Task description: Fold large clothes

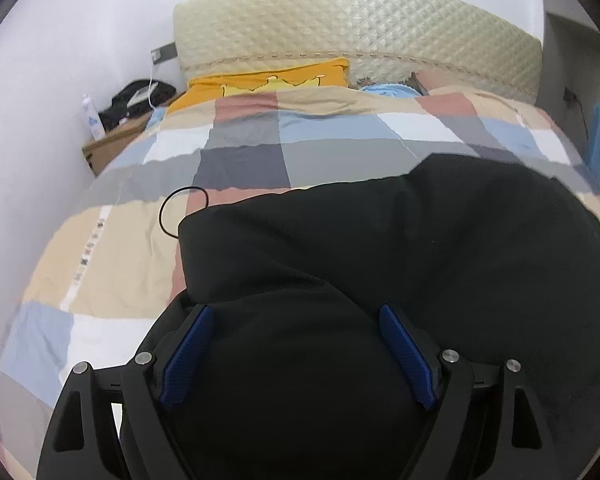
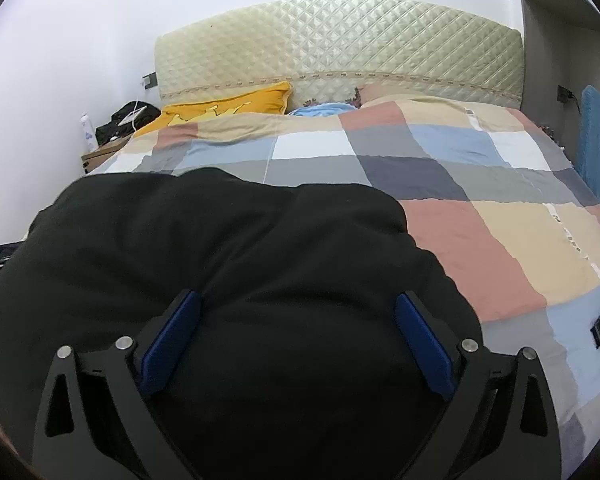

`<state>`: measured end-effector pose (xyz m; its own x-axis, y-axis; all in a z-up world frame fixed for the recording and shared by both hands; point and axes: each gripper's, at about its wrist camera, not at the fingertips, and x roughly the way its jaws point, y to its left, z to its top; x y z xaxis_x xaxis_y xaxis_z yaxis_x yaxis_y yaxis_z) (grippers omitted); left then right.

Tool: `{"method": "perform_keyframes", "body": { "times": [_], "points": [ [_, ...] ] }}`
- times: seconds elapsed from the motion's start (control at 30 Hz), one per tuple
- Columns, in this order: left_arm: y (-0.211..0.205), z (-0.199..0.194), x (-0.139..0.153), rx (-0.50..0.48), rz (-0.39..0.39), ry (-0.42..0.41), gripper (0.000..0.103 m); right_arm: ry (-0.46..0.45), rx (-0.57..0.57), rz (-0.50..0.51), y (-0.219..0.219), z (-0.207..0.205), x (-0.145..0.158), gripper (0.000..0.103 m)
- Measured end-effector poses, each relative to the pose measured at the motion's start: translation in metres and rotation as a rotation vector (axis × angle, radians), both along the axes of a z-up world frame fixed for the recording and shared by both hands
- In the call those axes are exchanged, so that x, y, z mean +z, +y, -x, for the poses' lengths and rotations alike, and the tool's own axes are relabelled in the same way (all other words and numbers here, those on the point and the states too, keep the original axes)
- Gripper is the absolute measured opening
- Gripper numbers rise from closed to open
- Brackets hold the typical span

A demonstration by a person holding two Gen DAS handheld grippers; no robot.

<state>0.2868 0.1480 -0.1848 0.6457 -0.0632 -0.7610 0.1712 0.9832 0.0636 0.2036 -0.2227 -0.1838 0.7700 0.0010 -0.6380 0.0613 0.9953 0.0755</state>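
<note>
Where the left wrist camera looks down, the black garment (image 1: 380,264) lies spread on the bed's checked quilt (image 1: 100,264), reaching from under the camera toward the right of the picture, with a thin black cord loop (image 1: 180,210) lying on the quilt at its upper left corner. The left gripper (image 1: 296,356) hangs over it with its jaws wide apart; cloth shows between the blue pads (image 1: 190,354), yet they do not press on it. It looks soft, thick and limp, a bit bulky, likely to sag and drag when lifted, so a pinch at an edge or corner should serve better than the middle. From the right wrist camera, the same garment (image 2: 220,248) covers the near left part of the quilt (image 2: 500,248), its right border curving toward the camera. The right gripper (image 2: 298,340) stands wide open above it, holding nothing. That right border looks the handiest hold, though dark cloth hides seams and any layering.
</note>
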Motion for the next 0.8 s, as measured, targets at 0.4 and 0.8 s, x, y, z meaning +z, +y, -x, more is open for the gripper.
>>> {"method": "perform_keyframes", "body": {
  "times": [0.4,0.8],
  "points": [
    [0.004,-0.001,0.010,0.042,0.007,-0.002,0.087,-0.014,-0.053,0.003,0.003,0.012,0.016,0.099],
    [0.011,0.107,0.152,0.028,0.140,-0.223,0.087,-0.224,-0.031,-0.027,0.028,0.098,0.143,0.103]
  ]
}}
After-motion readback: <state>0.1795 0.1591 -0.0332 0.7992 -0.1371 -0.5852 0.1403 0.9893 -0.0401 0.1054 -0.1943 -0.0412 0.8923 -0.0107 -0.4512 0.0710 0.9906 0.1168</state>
